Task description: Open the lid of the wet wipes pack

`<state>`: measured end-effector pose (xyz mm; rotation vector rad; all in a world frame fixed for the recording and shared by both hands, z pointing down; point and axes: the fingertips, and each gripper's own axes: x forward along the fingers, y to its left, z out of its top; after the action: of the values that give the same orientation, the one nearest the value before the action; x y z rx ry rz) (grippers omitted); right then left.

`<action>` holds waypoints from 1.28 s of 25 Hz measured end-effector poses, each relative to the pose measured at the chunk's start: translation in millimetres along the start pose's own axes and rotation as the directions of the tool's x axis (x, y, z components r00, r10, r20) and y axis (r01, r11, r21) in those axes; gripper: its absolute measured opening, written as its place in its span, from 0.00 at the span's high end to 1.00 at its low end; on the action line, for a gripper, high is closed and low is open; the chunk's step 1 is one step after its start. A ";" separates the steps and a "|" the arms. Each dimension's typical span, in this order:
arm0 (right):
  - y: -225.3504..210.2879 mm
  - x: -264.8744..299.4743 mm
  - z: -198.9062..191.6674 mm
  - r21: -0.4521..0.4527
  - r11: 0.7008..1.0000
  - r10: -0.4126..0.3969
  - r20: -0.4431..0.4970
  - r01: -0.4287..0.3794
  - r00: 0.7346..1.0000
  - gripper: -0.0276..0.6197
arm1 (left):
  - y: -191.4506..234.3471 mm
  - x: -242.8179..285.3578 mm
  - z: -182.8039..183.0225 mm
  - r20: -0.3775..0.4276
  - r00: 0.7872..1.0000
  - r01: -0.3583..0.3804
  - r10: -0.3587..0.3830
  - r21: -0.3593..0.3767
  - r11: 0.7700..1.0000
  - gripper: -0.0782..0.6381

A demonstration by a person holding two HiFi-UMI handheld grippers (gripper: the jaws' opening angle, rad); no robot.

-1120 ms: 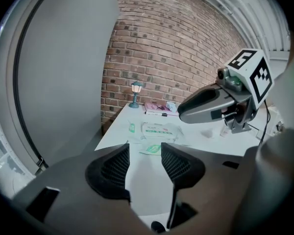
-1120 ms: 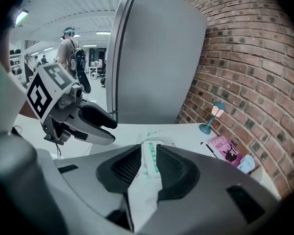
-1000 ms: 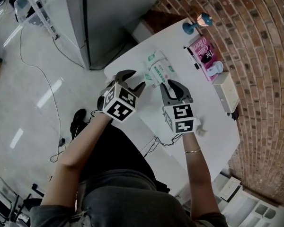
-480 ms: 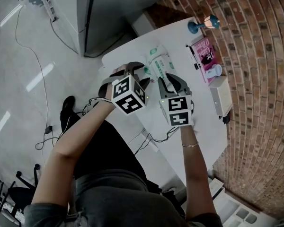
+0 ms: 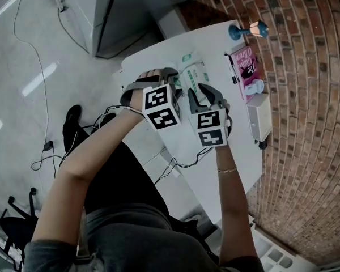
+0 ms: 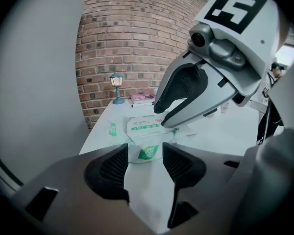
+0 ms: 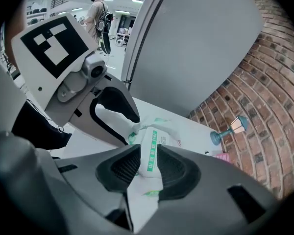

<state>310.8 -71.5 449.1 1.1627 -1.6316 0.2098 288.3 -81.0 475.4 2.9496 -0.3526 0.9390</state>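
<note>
The wet wipes pack [image 5: 194, 72], white with green print, lies flat on the white table [image 5: 246, 152]. My left gripper [image 5: 173, 83] comes at its near end from the left, and its jaws are opening. In the left gripper view, the left gripper [image 6: 143, 165] frames the pack's green label [image 6: 148, 152], and no pad touches it. My right gripper [image 5: 203, 95] hangs over the pack's near part, its jaws opening too. The pack [image 7: 154, 146] shows through the right gripper's [image 7: 149, 168] gap, unpressed. Whether the lid is up I cannot tell.
A blue lamp figurine [image 5: 246, 30], a pink book [image 5: 245, 67] and a white box [image 5: 256, 118] line the brick-wall side. A small green item [image 6: 112, 128] lies left of the pack. A grey cabinet [image 5: 119, 10] stands beyond the table.
Both grippers have drawn closer together and sunk toward the pack's near end, each rolling at the wrist. Their jaws stand a little wider than before.
</note>
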 end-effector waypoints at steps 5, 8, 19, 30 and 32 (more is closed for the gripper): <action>1.8 4.5 -0.8 -0.026 1.000 0.011 -0.028 -0.012 1.000 0.78 | -1.0 7.9 -1.7 -0.024 1.000 0.008 -0.006 0.070 0.998 0.60; 1.9 7.1 -1.8 -0.032 0.999 0.012 -0.045 -0.014 0.999 0.78 | -3.4 12.5 -4.5 -0.047 0.999 0.014 -0.008 0.121 0.993 0.59; 2.2 17.3 -0.4 -0.076 0.997 0.006 -0.109 -0.015 0.994 0.80 | -1.9 17.4 -7.4 -0.056 0.998 0.019 -0.011 0.139 0.990 0.59; 0.6 28.3 -6.4 -0.091 0.996 0.001 -0.186 -0.018 0.983 0.74 | -1.4 19.5 -7.1 -0.043 0.999 0.027 -0.021 0.142 0.989 0.59; 0.0 29.9 -7.1 -0.085 0.996 0.004 -0.201 -0.021 0.980 0.74 | -1.6 19.6 -6.8 -0.039 0.999 0.025 -0.020 0.147 0.989 0.59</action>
<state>316.8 -84.1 476.5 1.0310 -1.4568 0.2533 300.3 -82.8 492.3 3.0551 -0.2583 1.0612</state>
